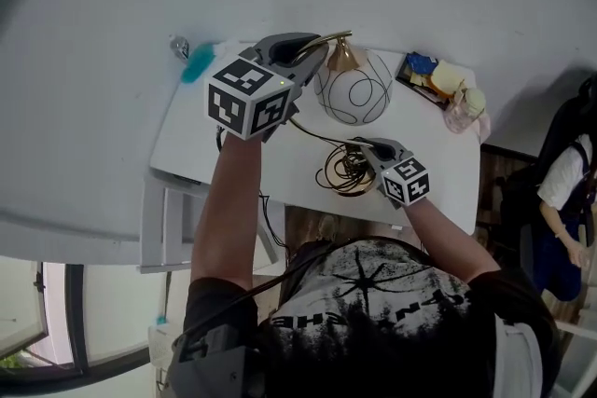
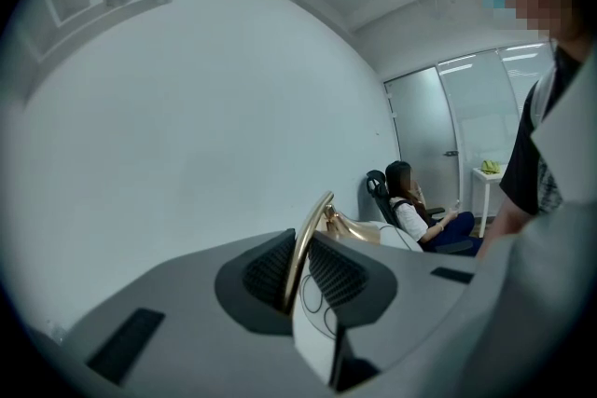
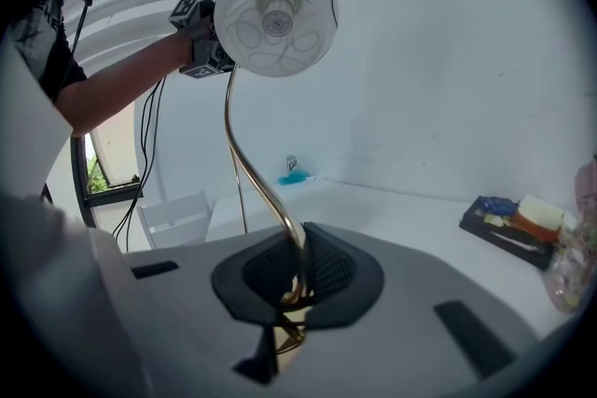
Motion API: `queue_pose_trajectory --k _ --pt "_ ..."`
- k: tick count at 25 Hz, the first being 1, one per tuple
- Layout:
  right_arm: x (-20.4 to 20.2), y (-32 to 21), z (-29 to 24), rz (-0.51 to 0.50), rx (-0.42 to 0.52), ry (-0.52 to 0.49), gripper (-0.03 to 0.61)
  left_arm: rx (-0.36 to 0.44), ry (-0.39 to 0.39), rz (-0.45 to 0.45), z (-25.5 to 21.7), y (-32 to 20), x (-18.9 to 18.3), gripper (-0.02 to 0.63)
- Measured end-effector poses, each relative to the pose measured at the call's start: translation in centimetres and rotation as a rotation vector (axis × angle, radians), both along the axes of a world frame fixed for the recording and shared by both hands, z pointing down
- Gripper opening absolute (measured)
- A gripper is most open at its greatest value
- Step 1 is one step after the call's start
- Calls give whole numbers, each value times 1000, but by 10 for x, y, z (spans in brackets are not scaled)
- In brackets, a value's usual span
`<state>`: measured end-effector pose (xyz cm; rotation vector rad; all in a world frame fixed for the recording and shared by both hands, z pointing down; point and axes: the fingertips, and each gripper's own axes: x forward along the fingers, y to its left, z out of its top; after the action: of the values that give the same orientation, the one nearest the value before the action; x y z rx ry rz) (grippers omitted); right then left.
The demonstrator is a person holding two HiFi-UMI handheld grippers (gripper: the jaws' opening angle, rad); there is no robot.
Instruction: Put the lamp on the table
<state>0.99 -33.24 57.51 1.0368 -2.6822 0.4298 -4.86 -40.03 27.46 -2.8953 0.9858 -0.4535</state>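
Plainly, the lamp point(image 3: 277, 14) is carried between both claws. The left gripper point(image 2: 298, 270) is clamped on the thin gold stem point(image 2: 308, 238) just below the shade, and the right gripper point(image 3: 300, 270) is closed tight on the same stem low down, near the foot.

In the head view the wire-patterned shade point(image 1: 353, 93) hangs over the white table point(image 1: 205, 140), at four o'clock of the left gripper's jaws. The coiled cord point(image 1: 343, 172) lies at eight o'clock of the right gripper. Whether the foot touches the tabletop I cannot tell.

The risks, as I judge them:
- The smooth stem may twist or slip in the narrow pads, swinging the top-heavy shade down.
- The foot may land on the cord and stand crooked.
- A release near the table's six o'clock edge could topple the lamp off.

The clutter point(image 1: 443, 84) at the two o'clock corner is well apart.
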Motion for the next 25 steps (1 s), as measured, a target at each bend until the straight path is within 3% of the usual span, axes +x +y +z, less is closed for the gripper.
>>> queue_pose_trajectory --k 25 --pt "-39 -192 25 209 3 -33 18 -29 -44 194 24 -189 -17 54"
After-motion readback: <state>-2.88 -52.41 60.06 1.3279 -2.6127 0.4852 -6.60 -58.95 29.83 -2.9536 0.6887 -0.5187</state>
